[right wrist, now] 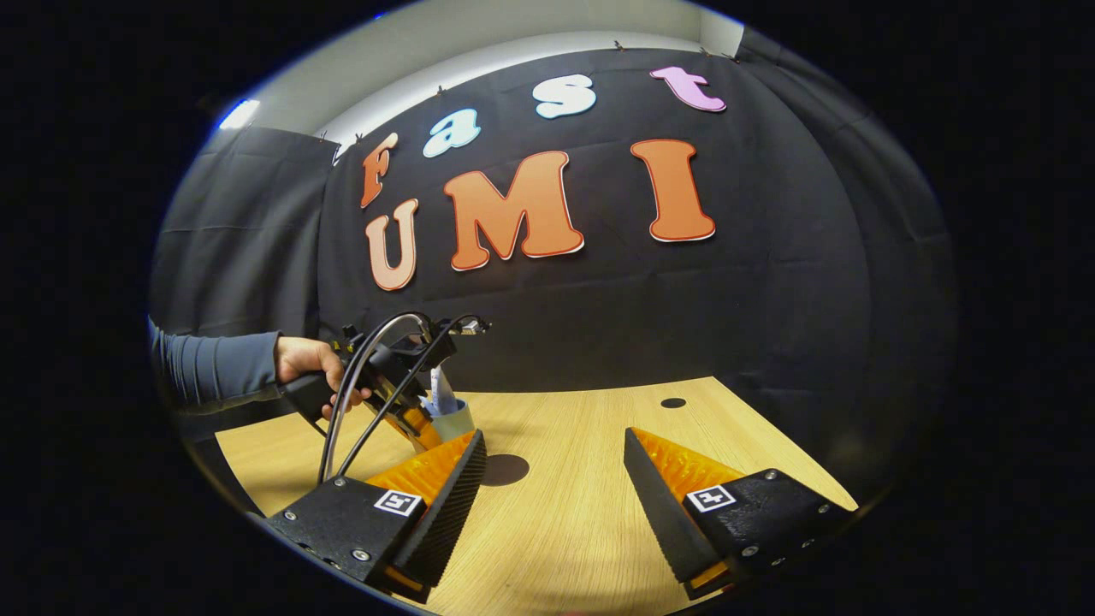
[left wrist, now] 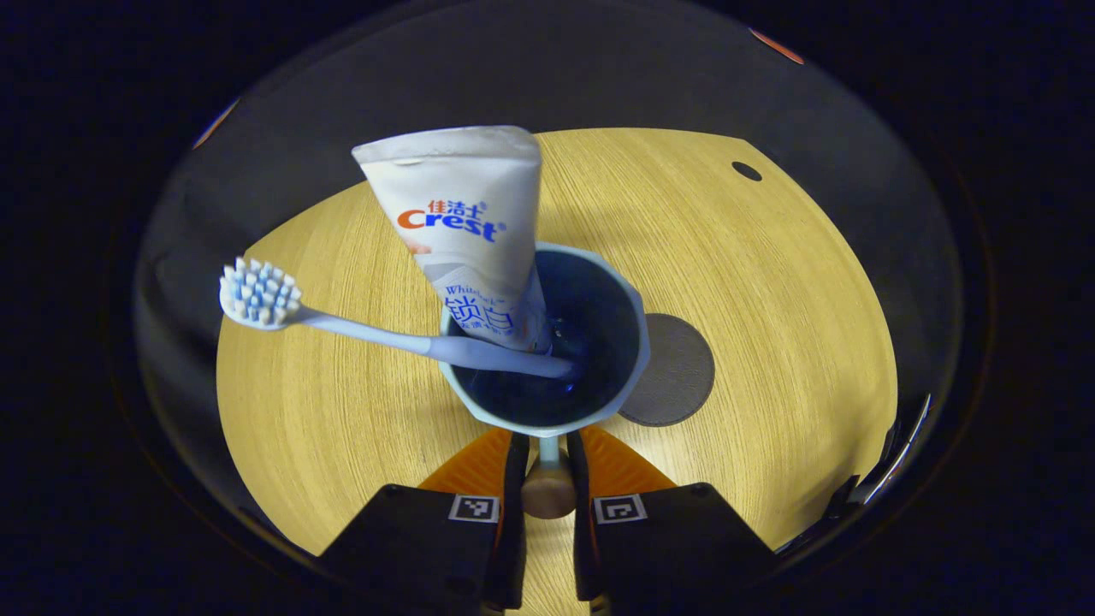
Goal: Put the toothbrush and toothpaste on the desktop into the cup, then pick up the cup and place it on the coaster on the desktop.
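Note:
A pale blue cup (left wrist: pixel 547 342) holds a white toothpaste tube (left wrist: pixel 470 231) standing upright and a light blue toothbrush (left wrist: pixel 342 329) leaning left with its bristle head out. My left gripper (left wrist: pixel 547 447) is shut on the cup's handle (left wrist: pixel 547 486), which sticks out toward the camera. A dark round coaster (left wrist: pixel 680 370) lies on the wooden desktop (left wrist: pixel 770 282), partly behind the cup's right side. In the right gripper view a hand (right wrist: pixel 304 359) holds the left gripper (right wrist: pixel 419 423) with the cup (right wrist: pixel 453 421) just left of the coaster (right wrist: pixel 505 469). My right gripper (right wrist: pixel 554 475) is open over the table, holding nothing.
A small dark hole (left wrist: pixel 747 171) sits near the desktop's far right edge, also seen in the right gripper view as the hole (right wrist: pixel 673 402). Black cloth walls close off the table's far sides. A grey sleeve (right wrist: pixel 214 368) reaches in from the left.

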`<state>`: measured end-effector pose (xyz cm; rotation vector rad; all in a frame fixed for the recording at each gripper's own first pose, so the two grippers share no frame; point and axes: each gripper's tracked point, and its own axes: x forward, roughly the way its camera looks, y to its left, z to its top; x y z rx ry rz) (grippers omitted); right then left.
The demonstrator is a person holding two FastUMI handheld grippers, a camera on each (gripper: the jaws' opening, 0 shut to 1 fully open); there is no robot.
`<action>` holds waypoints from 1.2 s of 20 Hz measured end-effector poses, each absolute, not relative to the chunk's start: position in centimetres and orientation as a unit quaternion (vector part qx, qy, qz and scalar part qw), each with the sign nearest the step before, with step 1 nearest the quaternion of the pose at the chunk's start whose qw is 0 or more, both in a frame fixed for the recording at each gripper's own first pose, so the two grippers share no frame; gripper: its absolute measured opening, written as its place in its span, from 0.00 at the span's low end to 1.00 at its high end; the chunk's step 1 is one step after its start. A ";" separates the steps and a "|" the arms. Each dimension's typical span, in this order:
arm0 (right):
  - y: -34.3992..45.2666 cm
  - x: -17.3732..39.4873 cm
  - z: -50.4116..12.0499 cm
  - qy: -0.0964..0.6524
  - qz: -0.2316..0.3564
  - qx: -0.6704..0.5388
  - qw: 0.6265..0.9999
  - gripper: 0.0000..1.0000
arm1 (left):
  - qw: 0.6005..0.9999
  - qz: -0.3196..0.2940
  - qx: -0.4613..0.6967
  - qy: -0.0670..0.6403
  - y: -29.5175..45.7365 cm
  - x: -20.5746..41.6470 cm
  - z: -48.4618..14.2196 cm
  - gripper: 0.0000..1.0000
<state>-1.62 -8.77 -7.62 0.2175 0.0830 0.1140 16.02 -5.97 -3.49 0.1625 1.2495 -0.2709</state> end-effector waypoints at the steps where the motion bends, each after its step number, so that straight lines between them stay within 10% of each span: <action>1: -8.8 -1.8 -7.6 0.041 0.056 0.109 0.992 0.97 | 0.800 -0.132 0.079 0.580 -6.2 15.7 -3.4 0.27; 24: -11.1 -3.4 -8.5 0.050 0.031 0.109 0.992 0.96 | 0.785 -0.188 0.093 0.584 -6.2 14.7 -2.1 0.28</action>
